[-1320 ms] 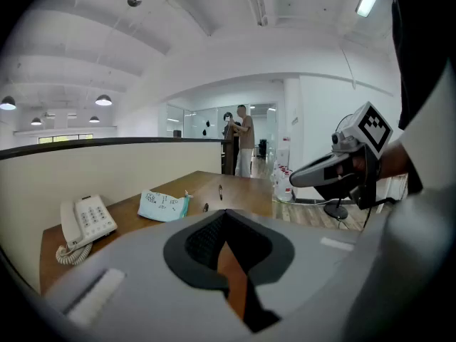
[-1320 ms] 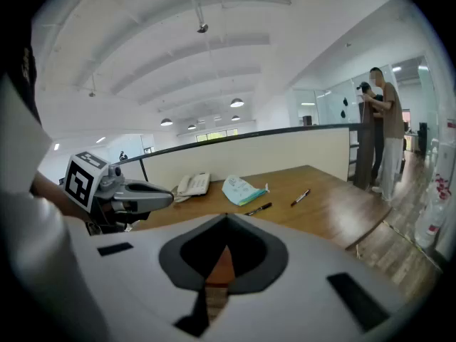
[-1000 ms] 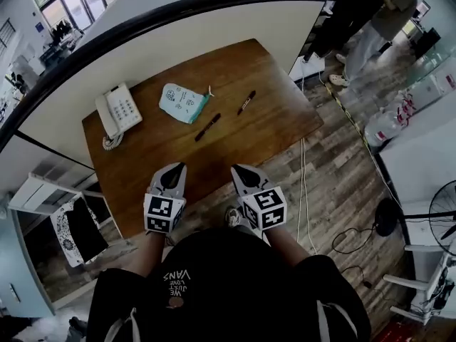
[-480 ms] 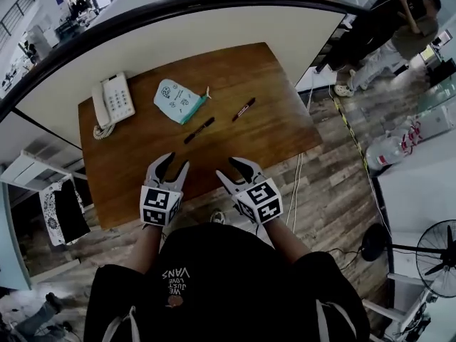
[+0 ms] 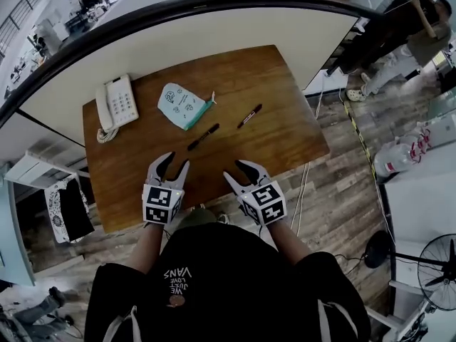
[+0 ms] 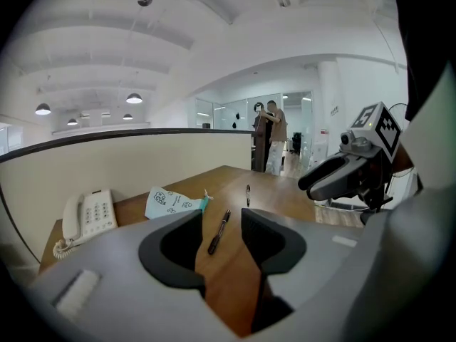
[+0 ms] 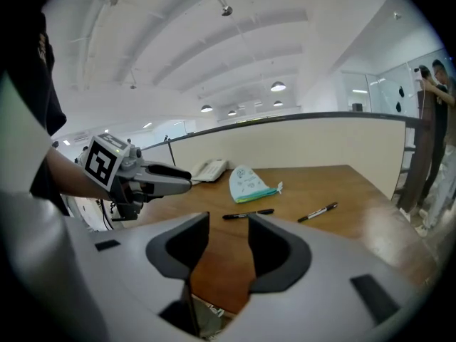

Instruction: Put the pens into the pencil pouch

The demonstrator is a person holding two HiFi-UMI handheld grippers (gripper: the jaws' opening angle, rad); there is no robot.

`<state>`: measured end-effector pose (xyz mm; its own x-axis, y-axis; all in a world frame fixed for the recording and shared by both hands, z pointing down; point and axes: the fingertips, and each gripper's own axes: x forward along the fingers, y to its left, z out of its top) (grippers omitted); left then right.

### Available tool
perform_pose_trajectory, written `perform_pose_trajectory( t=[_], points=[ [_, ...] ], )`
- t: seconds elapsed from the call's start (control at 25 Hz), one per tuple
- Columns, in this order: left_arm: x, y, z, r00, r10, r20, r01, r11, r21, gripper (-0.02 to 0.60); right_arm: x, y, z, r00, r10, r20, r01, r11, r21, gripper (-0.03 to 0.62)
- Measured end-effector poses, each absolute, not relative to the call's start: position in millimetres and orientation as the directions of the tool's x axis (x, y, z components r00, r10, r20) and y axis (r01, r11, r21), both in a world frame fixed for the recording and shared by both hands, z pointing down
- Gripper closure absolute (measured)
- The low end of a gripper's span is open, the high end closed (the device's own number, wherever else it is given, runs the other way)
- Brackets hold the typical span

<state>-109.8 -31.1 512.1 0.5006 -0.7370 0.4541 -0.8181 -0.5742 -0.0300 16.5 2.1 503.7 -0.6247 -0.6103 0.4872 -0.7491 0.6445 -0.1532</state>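
Observation:
A pale teal pencil pouch [image 5: 184, 105] lies flat at the back of the wooden table [image 5: 285, 144]. A black pen [image 5: 204, 137] lies in front of it, and a second pen [image 5: 249, 115] lies further right. My left gripper [image 5: 168, 162] and right gripper [image 5: 243, 172] hover side by side over the near table edge. Both have just been opening and hold nothing. In the left gripper view the nearer pen [image 6: 218, 231] shows far off between the jaws, with the pouch [image 6: 171, 202] beyond. The right gripper view shows the same pen [image 7: 248, 214], the other pen [image 7: 318, 211] and the pouch [image 7: 249, 184].
A white desk phone [image 5: 117, 107] sits at the table's back left corner. A curved partition wall [image 5: 214, 20] rims the far side. Cables [image 5: 303, 184] run on the floor right of the table. People stand far off at the right [image 5: 420, 27].
Both grippers' jaws have gone from shut to open, with nothing between them. Both hands stay by the near table edge; the pens and pouch lie as before.

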Motion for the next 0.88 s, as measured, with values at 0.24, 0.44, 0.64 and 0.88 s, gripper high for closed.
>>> perform_pose_trajectory(
  t=[0.24, 0.44, 0.64, 0.88],
  points=[
    [-117.5, -55.4, 509.3, 0.519, -0.722, 0.457, -0.810, -0.586, -0.007, 0.425, 8.6, -11.0, 509.4, -0.607, -0.615, 0.504, -0.768, 0.616, -0.173, 0.441],
    [-128.8, -73.0, 504.2, 0.536, -0.713, 0.453, -0.793, -0.609, -0.019, 0.425, -4.3, -22.3, 510.1, -0.585, -0.625, 0.516, -0.788, 0.588, -0.180, 0.441],
    [-141.5, -77.6, 513.1, 0.562, -0.685, 0.464, -0.768, -0.640, -0.014, 0.425, -14.2, -23.3, 517.0, -0.553, -0.648, 0.524, -0.818, 0.544, -0.190, 0.441],
    [-152.3, -83.7, 528.6, 0.583, -0.654, 0.482, -0.747, -0.665, 0.001, 0.425, -23.5, -25.7, 531.9, -0.534, -0.636, 0.557, -0.817, 0.558, -0.146, 0.441]
  ],
)
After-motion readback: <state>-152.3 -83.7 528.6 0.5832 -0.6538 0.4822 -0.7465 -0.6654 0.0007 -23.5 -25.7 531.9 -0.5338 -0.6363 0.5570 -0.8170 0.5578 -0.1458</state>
